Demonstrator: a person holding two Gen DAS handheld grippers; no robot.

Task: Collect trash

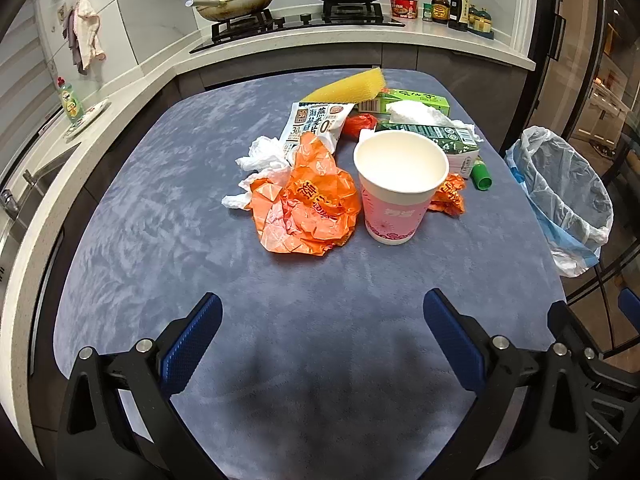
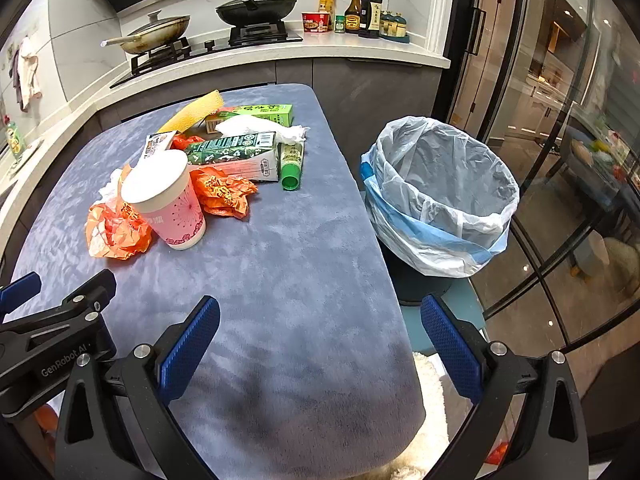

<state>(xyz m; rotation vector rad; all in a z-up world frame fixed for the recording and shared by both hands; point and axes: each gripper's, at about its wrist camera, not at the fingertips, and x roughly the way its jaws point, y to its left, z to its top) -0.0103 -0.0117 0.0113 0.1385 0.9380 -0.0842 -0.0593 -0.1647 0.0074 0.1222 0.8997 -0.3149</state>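
The job looks like it is just at the start. All the trash sits in one pile on the blue table [image 1: 200, 240], and none of it seems to be in the bin [image 2: 444, 184] yet. The bin stands off the right side of the table, with a clear bag inside it. As far as the right view shows, the bag looks empty.

In the pile there is a pink paper cup [image 1: 396, 188] standing up. Just beside it lies a crumpled orange wrapper [image 1: 312, 208], which touches the cup. A second, smaller orange wrapper [image 2: 222, 190] lies on the other side of the cup. Behind them are white tissues [image 1: 260, 156], a white snack bag [image 1: 316, 120], a green carton [image 2: 236, 154], a green box [image 2: 260, 112], a yellow sponge [image 1: 348, 88] and a small green bottle [image 2: 291, 162] lying on its side.

The left gripper [image 1: 322, 316] has its fingers spread wide, with nothing between them. The right gripper [image 2: 320, 316] is wide too and holds nothing. Both hang over the near part of the table, well apart from the pile.

So every piece is left to pick up and drop in the bin. The cup and the big orange wrapper are the nearest ones.
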